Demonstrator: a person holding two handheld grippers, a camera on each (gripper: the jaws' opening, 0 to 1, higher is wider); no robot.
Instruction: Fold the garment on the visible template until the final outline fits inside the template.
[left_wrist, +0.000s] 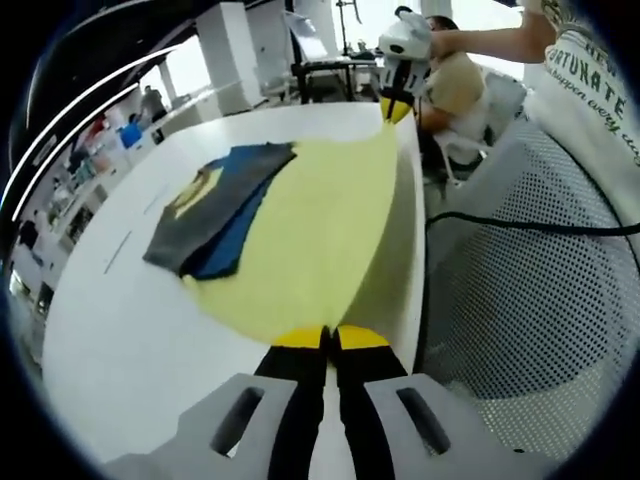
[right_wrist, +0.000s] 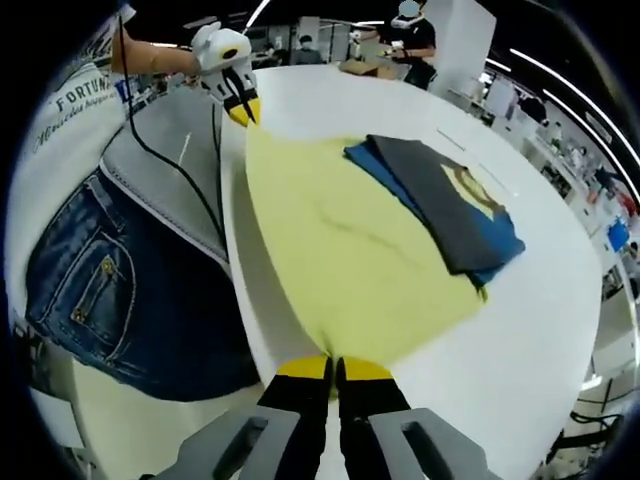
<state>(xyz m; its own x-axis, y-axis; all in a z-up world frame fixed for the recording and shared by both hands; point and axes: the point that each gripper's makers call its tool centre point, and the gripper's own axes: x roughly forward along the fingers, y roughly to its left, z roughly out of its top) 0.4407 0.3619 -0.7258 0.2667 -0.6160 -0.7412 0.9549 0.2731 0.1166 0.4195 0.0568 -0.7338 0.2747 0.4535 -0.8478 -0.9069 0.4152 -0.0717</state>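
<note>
A yellow cloth (left_wrist: 320, 230) lies stretched along the near edge of the white table (left_wrist: 120, 330). My left gripper (left_wrist: 331, 338) is shut on one corner of it, and my right gripper (left_wrist: 397, 108) holds the opposite corner at the far end. A folded dark grey and blue garment (left_wrist: 215, 210) rests on the cloth's far side, partly on the bare table. In the right gripper view the same yellow cloth (right_wrist: 350, 260) runs from my right gripper (right_wrist: 335, 370), shut on its corner, up to my left gripper (right_wrist: 240, 105). The grey and blue garment (right_wrist: 450, 200) lies to its right on the table (right_wrist: 540, 330).
A person in a white printed T-shirt (left_wrist: 590, 90) and jeans (right_wrist: 110, 290) stands against the table edge, beside a grey perforated surface (left_wrist: 530, 300) crossed by a black cable (left_wrist: 520, 225). Another person (right_wrist: 412, 35) and a cardboard box (right_wrist: 365, 68) are at the table's far end.
</note>
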